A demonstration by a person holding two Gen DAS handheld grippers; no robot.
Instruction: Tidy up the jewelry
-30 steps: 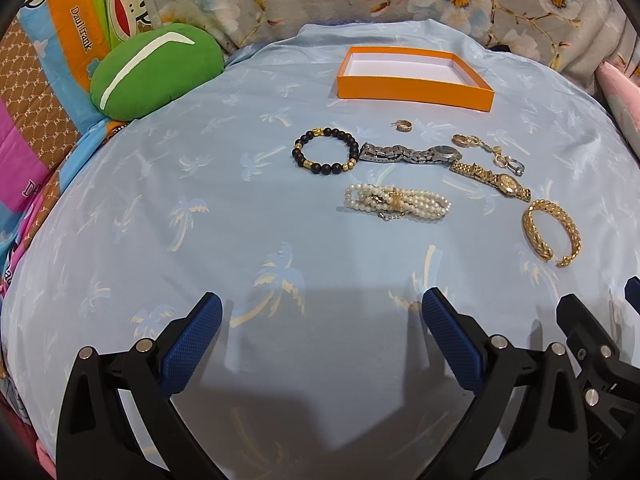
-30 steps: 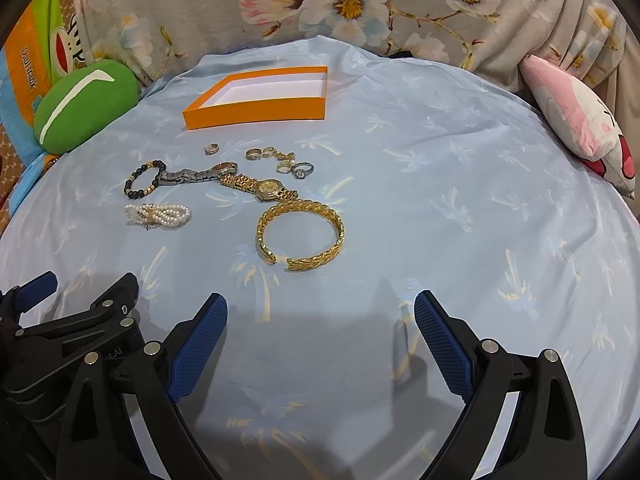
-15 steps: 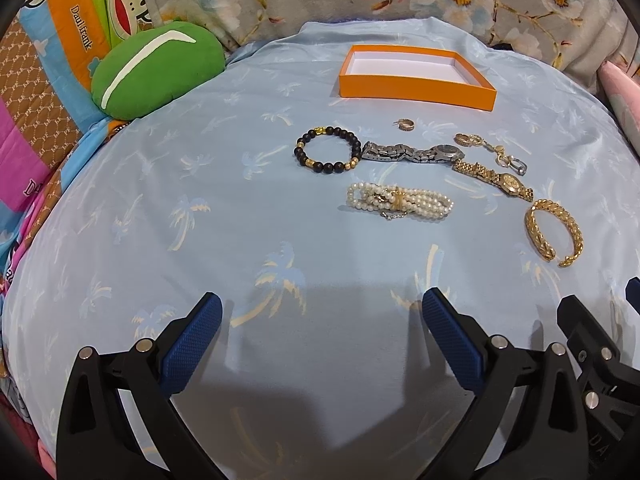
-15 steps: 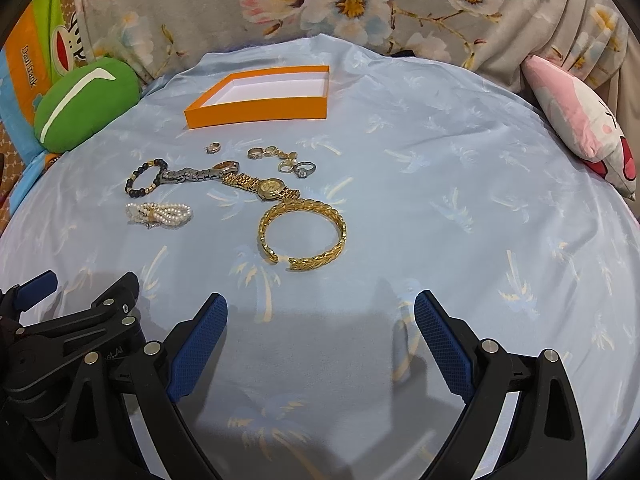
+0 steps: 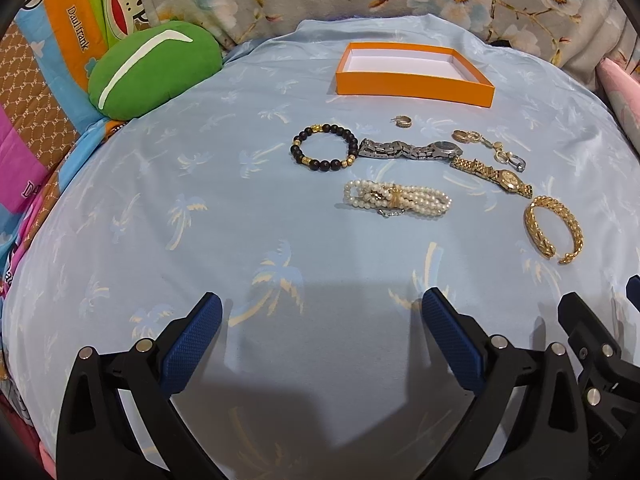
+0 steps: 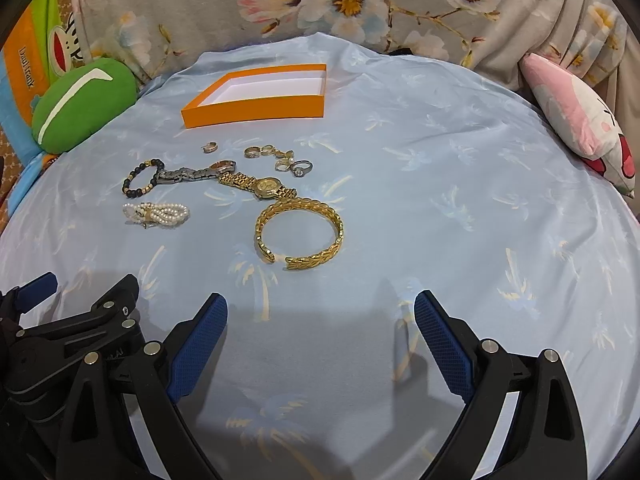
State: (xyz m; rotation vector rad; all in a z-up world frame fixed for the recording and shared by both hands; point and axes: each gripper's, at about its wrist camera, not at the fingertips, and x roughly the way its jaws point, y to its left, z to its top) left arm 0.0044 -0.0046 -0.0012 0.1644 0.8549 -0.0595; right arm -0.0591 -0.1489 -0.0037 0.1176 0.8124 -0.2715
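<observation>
An empty orange box with a white inside sits at the back of the blue cloth. In front of it lie a black bead bracelet, a silver watch, a pearl bracelet, a gold watch, a gold cuff bangle, a small ring and several linked rings. My left gripper is open and empty, well short of the pearls. My right gripper is open and empty, just short of the bangle.
A green cushion lies at the back left and a pink plush pillow at the back right. Floral fabric rises behind the cloth. The two grippers sit side by side; the left one shows in the right wrist view.
Both grippers have eased slightly back or up, so the jewelry sits a little lower in view. Nothing was picked up or moved.
</observation>
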